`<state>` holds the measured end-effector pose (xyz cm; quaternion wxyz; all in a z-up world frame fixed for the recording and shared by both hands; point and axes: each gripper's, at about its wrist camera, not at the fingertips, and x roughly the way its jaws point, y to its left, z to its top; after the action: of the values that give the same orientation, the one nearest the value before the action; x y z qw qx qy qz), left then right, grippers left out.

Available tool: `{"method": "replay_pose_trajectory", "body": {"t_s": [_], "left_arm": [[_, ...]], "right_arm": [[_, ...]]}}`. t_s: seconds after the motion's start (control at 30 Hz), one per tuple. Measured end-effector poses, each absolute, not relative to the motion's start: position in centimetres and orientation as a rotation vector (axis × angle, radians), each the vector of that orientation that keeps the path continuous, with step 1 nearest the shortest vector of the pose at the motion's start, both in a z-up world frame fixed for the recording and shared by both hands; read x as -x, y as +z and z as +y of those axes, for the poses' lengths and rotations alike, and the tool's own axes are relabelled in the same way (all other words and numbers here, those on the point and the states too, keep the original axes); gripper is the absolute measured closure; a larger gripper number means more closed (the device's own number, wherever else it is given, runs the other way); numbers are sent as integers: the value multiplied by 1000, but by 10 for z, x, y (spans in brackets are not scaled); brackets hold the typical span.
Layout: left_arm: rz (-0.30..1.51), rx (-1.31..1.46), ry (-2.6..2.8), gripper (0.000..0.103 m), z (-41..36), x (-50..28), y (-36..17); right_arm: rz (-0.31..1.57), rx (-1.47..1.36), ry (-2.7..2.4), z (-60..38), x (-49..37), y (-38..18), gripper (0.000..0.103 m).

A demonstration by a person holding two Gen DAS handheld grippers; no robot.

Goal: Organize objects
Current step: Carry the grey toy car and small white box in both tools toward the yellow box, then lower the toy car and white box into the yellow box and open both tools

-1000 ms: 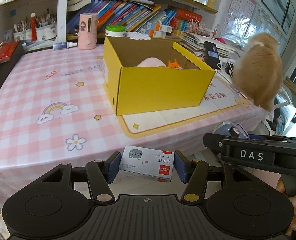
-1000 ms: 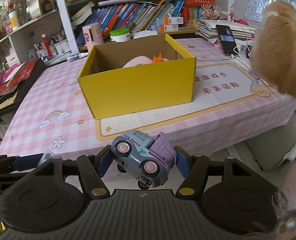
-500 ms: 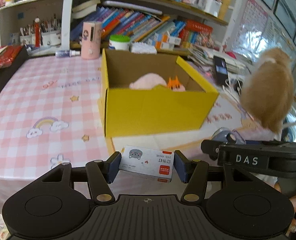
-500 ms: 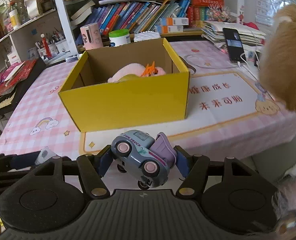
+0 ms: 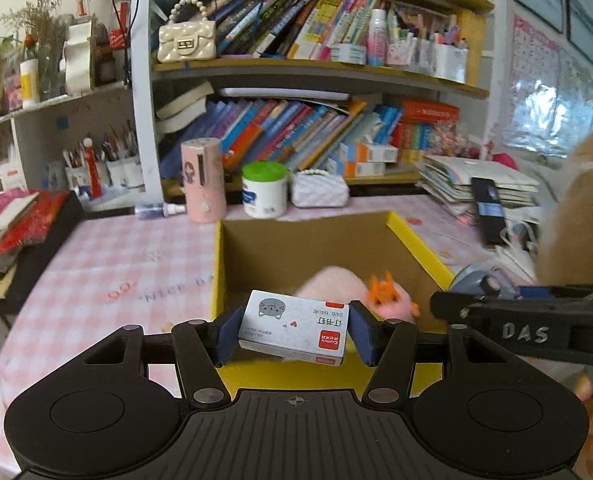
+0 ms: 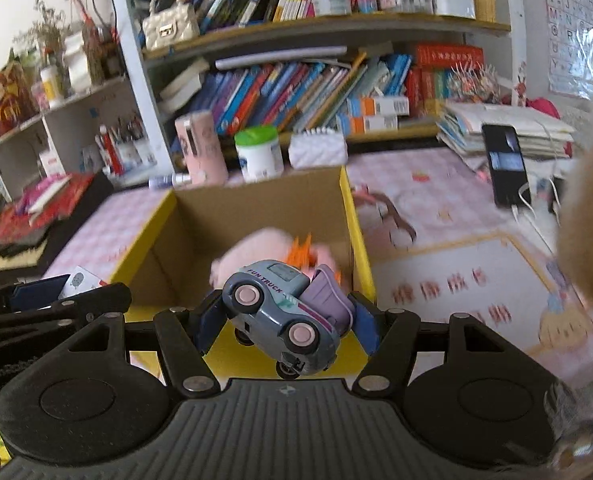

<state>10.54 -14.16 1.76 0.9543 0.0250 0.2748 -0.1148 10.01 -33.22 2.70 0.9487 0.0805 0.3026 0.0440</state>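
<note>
Both grippers have swept in from the counter edge to the yellow box (image 5: 328, 248), left gripper (image 5: 294, 332) jaws clamping the staple box (image 5: 294, 330), right gripper (image 6: 288, 320) jaws gripping the toy truck (image 6: 280, 312), so drop-off looks next.

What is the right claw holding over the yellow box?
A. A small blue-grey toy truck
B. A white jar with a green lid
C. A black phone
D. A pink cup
A: in the right wrist view the right claw is clamped on the toy truck, just above the near edge of the yellow box.
</note>
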Motion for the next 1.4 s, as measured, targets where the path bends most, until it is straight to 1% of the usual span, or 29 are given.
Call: {"method": "replay_pose_trajectory", "body": {"t_s": [0.2,0.53,0.6,0.7,1.1,1.2,1.23,1.3,1.4], "left_arm": [[598,-61,-167,47,-153,-138,2],[690,-147,-136,47,-165,-160,-26],[711,-154,-138,47,-165,-162,-32],[741,-99,-140,47,-158,-166,-36],[770,-80,-120,45,-166,-164,-34],[770,-77,-123,42,-169,-163,-34],[768,-81,-120,37,-169,-164,-34],[751,-101,-114,33,-172,-163,-34],[729,-113,-124,32,-171,-161,-33]], "right_arm": [[611,-131,148,-336,-145,27,40],[731,1,232,-328,-195,-7,40],[757,32,251,-327,-200,-14,40],[747,120,285,-321,-202,-19,40],[744,247,503,-335,-216,-22,40],[748,265,546,-339,-217,-22,40],[749,271,562,-341,-218,-21,40],[753,278,586,-343,-220,-20,40],[744,264,583,-342,-218,-21,39]]}}
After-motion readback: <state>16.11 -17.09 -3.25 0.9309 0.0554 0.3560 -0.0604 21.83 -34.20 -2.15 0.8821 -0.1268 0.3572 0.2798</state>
